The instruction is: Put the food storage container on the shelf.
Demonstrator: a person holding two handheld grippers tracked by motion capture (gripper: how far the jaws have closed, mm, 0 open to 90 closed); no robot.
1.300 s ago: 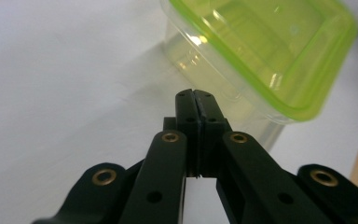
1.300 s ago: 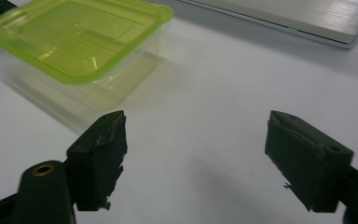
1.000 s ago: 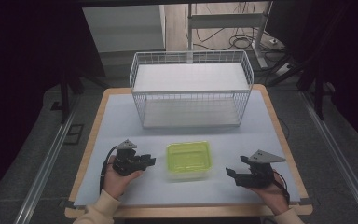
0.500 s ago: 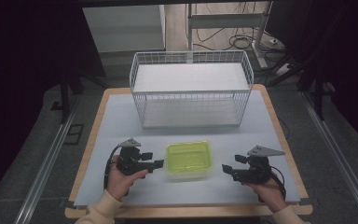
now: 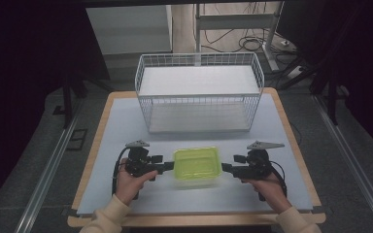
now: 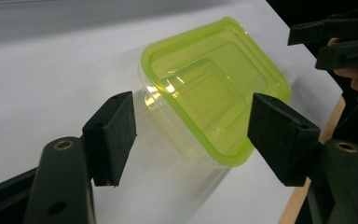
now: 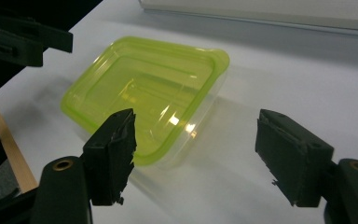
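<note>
My left gripper (image 5: pixel 161 165) and right gripper (image 5: pixel 227 166) flank the lidded green container (image 5: pixel 197 164) on the table (image 5: pixel 116 126), both gaping wide and holding nothing. The right gripper's jaws have just been closing slightly, with only bare table between them. Beyond stands the white wire basket (image 5: pixel 199 97).
</note>
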